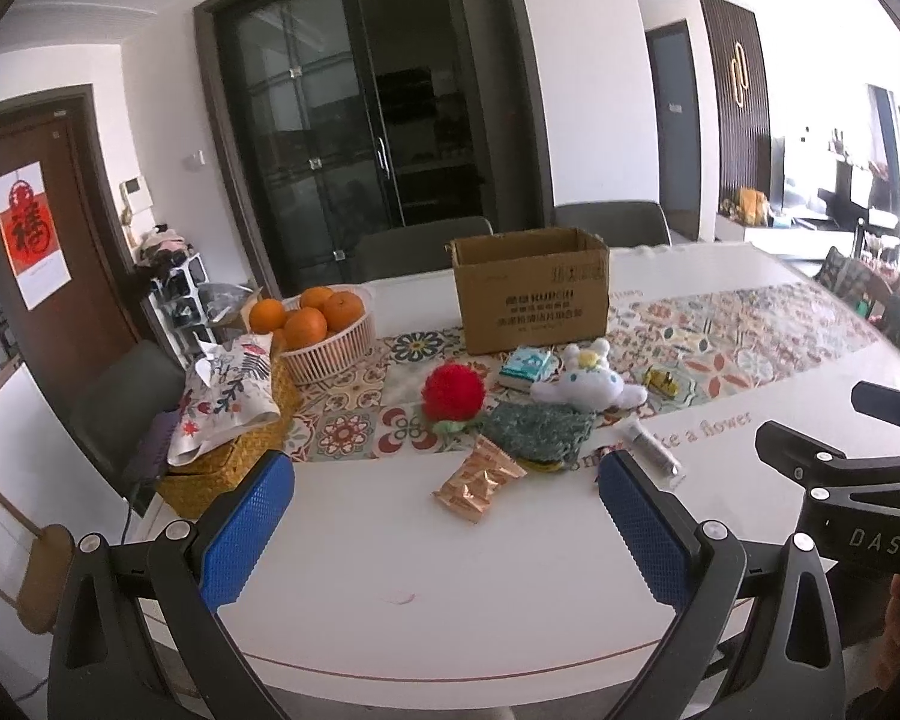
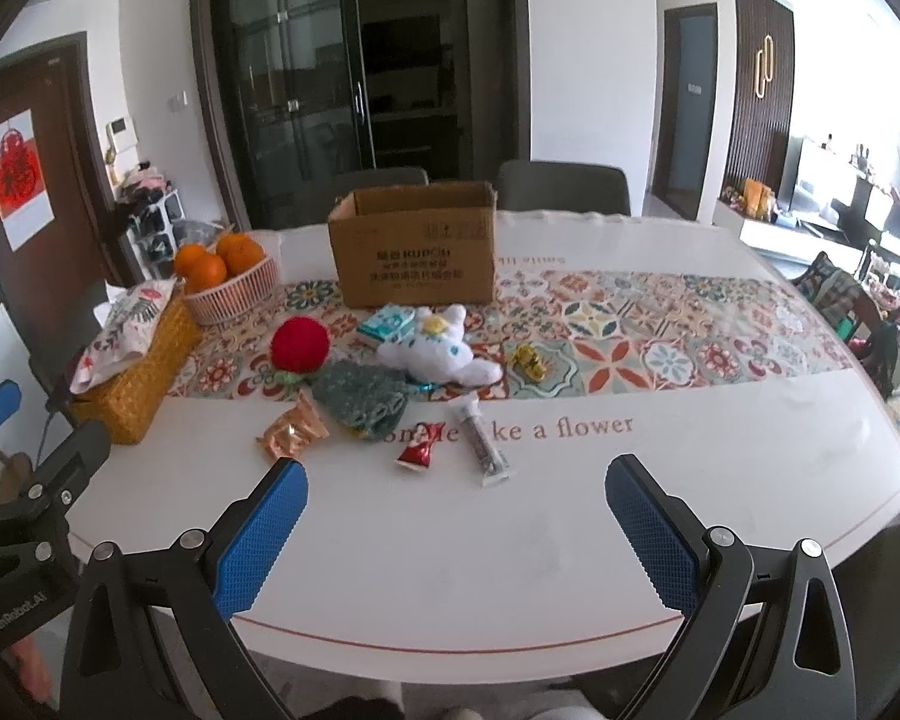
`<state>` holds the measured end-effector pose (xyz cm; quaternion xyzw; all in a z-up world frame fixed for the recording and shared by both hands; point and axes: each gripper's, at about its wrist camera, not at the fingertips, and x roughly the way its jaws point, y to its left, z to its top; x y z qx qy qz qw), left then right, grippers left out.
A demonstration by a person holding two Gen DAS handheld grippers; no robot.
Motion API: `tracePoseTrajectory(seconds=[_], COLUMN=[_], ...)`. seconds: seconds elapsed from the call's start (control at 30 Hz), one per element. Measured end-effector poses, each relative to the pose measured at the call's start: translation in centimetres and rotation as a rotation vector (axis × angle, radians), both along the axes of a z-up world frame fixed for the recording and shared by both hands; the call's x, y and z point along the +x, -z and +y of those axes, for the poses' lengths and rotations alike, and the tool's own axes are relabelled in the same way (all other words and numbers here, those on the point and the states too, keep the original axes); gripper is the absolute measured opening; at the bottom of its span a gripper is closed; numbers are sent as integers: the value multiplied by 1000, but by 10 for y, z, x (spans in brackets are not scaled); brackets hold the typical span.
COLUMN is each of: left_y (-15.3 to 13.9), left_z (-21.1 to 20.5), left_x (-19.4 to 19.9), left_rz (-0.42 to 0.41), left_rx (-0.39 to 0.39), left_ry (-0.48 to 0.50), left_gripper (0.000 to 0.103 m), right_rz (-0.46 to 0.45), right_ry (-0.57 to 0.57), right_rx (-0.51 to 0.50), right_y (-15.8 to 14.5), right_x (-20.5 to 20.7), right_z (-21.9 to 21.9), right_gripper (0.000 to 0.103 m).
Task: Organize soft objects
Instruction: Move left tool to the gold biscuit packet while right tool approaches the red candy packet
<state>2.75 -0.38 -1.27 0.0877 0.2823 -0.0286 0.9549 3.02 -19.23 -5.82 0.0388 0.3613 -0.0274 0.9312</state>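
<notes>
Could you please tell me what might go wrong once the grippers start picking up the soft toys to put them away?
1. The white plush toy lies against the tissue pack, so a grab may drag the pack along.
2. The red pompom sits beside the green knitted piece, which partly covers a small item; lifting either could scatter things.
3. The cardboard box stands behind the clutter, so reaching over may sweep the snack packets.

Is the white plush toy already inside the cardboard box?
No, the white plush toy lies on the patterned runner in front of the cardboard box.
</notes>
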Motion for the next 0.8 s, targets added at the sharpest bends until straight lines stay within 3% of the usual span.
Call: tracePoseTrajectory(seconds=[0.43,0.8], left_y=[44,110], left_z=[18,25], left_x=[83,164], left_rz=[200,421], left_rx=[31,27], left_ry=[150,336], left_gripper=[103,103], right_rz=[173,292], right_ry=[55,128], right_rx=[58,59], right_y=[47,96], right_x=[68,120], right_z=[22,42], right_gripper=[100,93])
